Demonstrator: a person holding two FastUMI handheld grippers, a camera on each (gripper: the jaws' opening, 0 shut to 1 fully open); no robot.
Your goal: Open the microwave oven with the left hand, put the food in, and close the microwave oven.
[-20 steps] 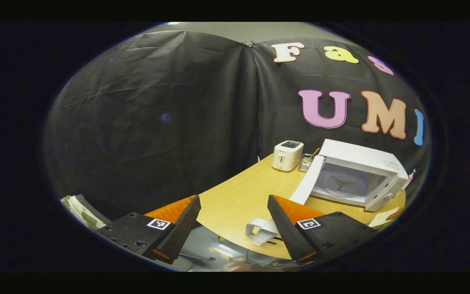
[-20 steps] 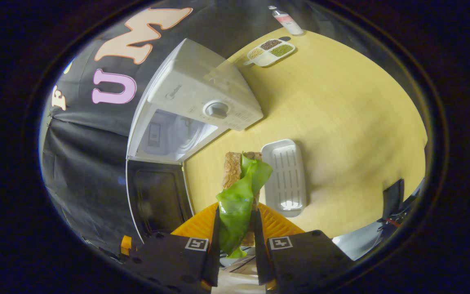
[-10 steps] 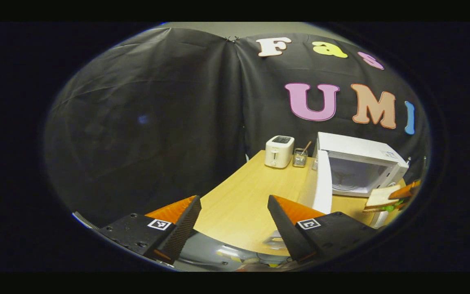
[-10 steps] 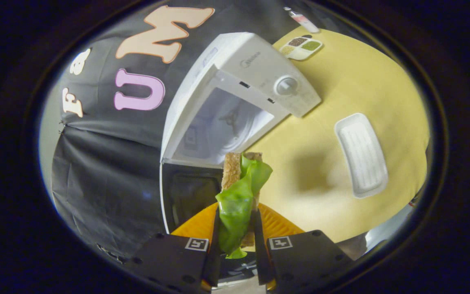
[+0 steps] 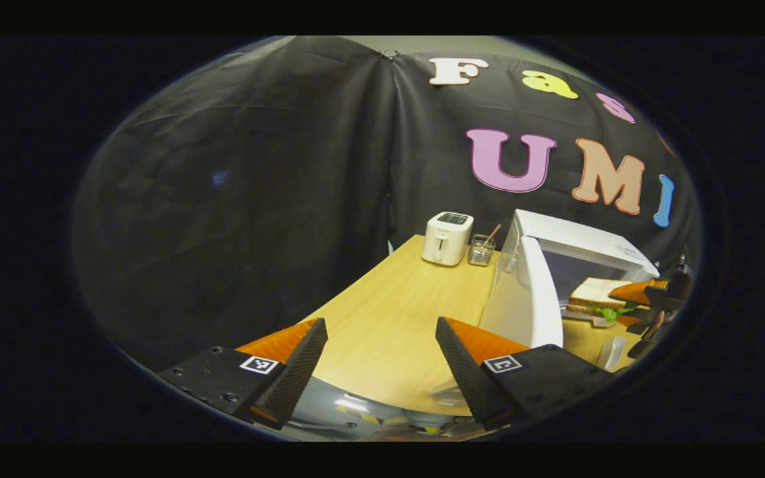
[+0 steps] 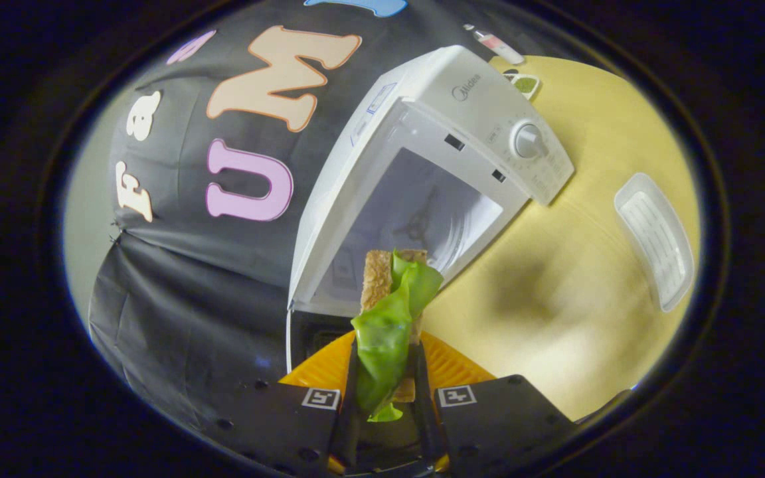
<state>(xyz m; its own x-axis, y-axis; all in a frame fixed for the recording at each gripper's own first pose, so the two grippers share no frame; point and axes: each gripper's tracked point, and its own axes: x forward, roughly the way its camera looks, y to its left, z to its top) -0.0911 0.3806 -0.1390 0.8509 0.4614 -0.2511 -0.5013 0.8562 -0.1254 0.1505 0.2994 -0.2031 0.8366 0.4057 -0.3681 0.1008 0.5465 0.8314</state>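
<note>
Now carrying sandwich (image 6: 389, 312) clamped in right gripper (image 6: 386, 392) just before open microwave (image 6: 435, 179), left gripper (image 5: 382, 372) spread and empty over table (image 5: 396, 312); risk of lettuce catching the cavity edge and slipping out.

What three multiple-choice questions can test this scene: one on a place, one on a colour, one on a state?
1. Where does the white two-slot toaster stand?
A. inside the microwave
B. on the wooden table, by the black cloth wall
C. on the white tray

2. What colour is the leaf in the sandwich?
A. green
B. red
C. purple

3. How is the white microwave oven's door?
A. shut
B. removed
C. open

Answers: 1 B, it stands on the tabletop near the cloth. 2 A, the right gripper holds bread with a green leaf. 3 C, the cavity shows.
</note>
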